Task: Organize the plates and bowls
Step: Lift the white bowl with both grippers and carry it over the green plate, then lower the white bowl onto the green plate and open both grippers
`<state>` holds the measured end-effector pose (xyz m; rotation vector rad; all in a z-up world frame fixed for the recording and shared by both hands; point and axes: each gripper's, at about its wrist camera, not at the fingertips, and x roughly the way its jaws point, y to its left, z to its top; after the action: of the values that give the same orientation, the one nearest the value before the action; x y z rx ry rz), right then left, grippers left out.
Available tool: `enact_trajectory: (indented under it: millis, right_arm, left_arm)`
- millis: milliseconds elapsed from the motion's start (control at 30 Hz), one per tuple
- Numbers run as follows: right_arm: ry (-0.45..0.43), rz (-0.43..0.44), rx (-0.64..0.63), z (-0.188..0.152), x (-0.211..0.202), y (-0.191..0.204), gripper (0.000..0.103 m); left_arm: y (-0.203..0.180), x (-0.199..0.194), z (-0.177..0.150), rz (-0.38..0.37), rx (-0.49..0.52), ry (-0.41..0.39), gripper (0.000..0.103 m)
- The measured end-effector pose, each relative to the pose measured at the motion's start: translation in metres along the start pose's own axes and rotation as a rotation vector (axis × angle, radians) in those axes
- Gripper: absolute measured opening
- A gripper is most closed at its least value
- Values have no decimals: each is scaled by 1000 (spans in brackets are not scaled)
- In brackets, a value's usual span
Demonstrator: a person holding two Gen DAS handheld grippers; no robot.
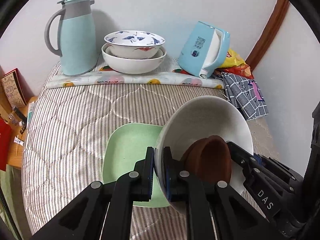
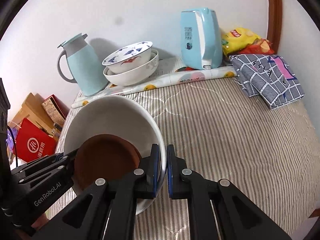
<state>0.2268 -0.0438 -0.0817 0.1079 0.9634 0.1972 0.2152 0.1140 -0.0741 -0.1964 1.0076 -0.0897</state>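
Boxes, red and brown, sit off the far-left edge of my striped quilted table point(image 1: 80, 116). Next along the far wall stands the pale blue thermal jug point(image 1: 77, 38), then the stacked bowls: a blue-and-red patterned bowl point(image 1: 134, 42) nested in a larger white bowl point(image 1: 133, 63), both on a fruit-print mat point(image 1: 136, 80). Right of them is the light blue electric kettle point(image 1: 202, 50), with a yellow snack bag point(image 1: 236, 60) behind it and a folded checked cloth point(image 1: 248, 98) at the far right.

Near me, a green square plate point(image 1: 128, 148) lies flat on the table. My left tongs point(image 1: 158, 170) are clamped on the left rim of a big white bowl point(image 1: 202, 118), one finger outside the wall, one inside. That bowl is held tilted above the plate's right side, and a small brown dish point(image 1: 210, 160) leans inside it.

My right tongs point(image 2: 163, 170) pinch the bowl's opposite rim the same way, closed tight on it. In the right wrist view the brown dish point(image 2: 106, 158) rests low in the white bowl point(image 2: 112, 116), with bare striped table point(image 2: 230, 140) to the right.
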Motion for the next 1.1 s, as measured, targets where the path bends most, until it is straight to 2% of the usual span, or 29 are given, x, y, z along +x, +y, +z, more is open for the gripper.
enact_trajectory:
  millis: [1100]
  right_arm:
    - [114, 35, -29, -16, 55, 26, 8]
  left_arm:
    - [47, 36, -13, 45, -58, 87, 10]
